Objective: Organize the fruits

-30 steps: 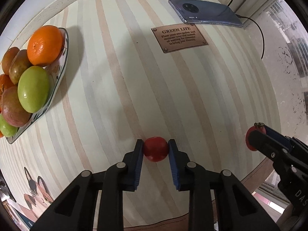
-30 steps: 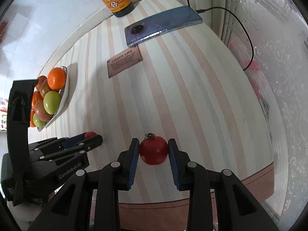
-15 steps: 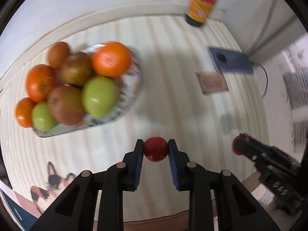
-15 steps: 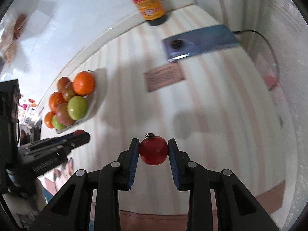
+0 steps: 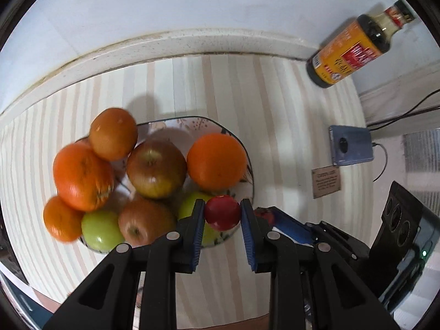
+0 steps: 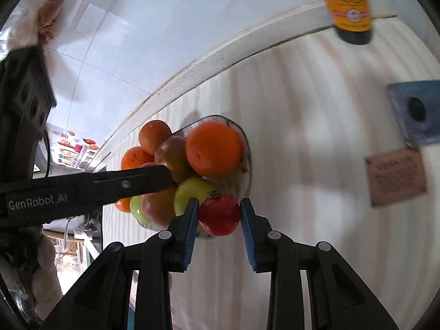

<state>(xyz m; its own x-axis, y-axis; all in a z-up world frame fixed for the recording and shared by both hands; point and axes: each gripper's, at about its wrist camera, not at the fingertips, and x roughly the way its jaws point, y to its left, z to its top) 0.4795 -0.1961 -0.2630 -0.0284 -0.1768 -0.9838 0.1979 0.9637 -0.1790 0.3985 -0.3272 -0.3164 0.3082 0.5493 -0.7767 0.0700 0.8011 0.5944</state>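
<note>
- My left tongs [image 5: 222, 216] grip a small red tomato [image 5: 222, 212] between their blue pads, low in the middle of the left wrist view, right over the near rim of the fruit plate [image 5: 249, 165].
- My right tongs [image 6: 219, 216] are clamped on a second red tomato [image 6: 219, 214], stem end up, at the lower middle of the right wrist view, in front of the plate's near edge.
- The plate sits at the centre of the left view on the striped worktop [image 5: 275, 104], piled with fruit: a large orange [image 5: 216, 161] on its right side, a brownish apple [image 5: 156, 168] in the middle, three more oranges to the left, and green apples along the bottom edge.
- In the left view my right tongs reach in from the lower right, their tip just beside the plate's right rim.
- In the right view my left tongs cross from the left edge, and their tip overlaps the fruit pile.
- A sauce bottle [image 5: 354, 52] stands at the upper right, against the wall.
- A blue phone [image 5: 350, 149] lies at the right with a cable plugged in, and a small brown plaque [image 5: 326, 181] lies just below it.
</note>
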